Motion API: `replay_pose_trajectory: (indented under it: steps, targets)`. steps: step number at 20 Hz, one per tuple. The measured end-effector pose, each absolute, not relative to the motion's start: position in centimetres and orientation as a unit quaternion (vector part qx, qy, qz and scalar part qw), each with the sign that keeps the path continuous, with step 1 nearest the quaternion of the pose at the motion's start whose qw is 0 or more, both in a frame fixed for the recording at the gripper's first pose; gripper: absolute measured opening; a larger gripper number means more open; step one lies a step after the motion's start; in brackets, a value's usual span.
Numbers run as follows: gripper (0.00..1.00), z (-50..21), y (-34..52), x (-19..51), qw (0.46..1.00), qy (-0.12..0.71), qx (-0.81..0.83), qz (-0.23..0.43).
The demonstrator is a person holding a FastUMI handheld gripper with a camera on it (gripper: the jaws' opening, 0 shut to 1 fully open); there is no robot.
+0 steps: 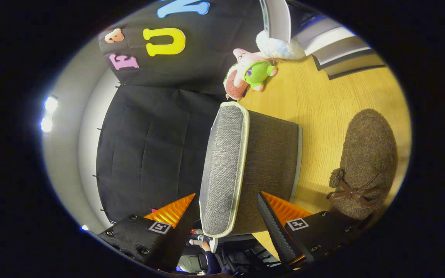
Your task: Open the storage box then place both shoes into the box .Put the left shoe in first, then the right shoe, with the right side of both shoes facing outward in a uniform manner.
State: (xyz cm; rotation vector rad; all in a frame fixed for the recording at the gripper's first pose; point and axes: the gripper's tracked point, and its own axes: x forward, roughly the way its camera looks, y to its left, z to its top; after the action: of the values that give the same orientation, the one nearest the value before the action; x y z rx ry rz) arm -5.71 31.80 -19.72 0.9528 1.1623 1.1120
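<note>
Gripper (226, 216) fingers stand wide apart, straddling the storage box (249, 166) lid edge without pressing it, apparently positioned to open it. Brown fuzzy shoe (365, 162) lies on the counter (323, 96) beside the box.
</note>
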Motion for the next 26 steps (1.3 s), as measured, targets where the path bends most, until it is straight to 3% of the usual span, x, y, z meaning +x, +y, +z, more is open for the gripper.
replay_pose_trajectory:
  steps: [3, 6, 9, 11, 13, 16, 17, 26]
  targets:
    - [0.92, -19.9, 32.7, -5.5, 0.581, 0.502, 0.421, 0.483]
    - [0.68, -18.9, 33.2, -5.3, 0.563, 0.496, 0.445, 0.488]
    - [0.68, -18.6, 33.6, -5.9, 0.557, 0.493, 0.432, 0.510]
    - [0.68, -19.7, 33.8, -5.3, 0.581, 0.492, 0.421, 0.492]
    - [0.15, -18.4, 33.7, -5.2, 0.561, 0.484, 0.452, 0.497]
    - [0.15, -18.6, 32.6, -4.7, 0.581, 0.476, 0.431, 0.500]
    - [0.01, -18.4, 32.7, -4.8, 0.578, 0.475, 0.434, 0.502]
    - [0.00, -13.0, 33.4, -5.1, 0.587, 0.457, 0.422, 0.517]
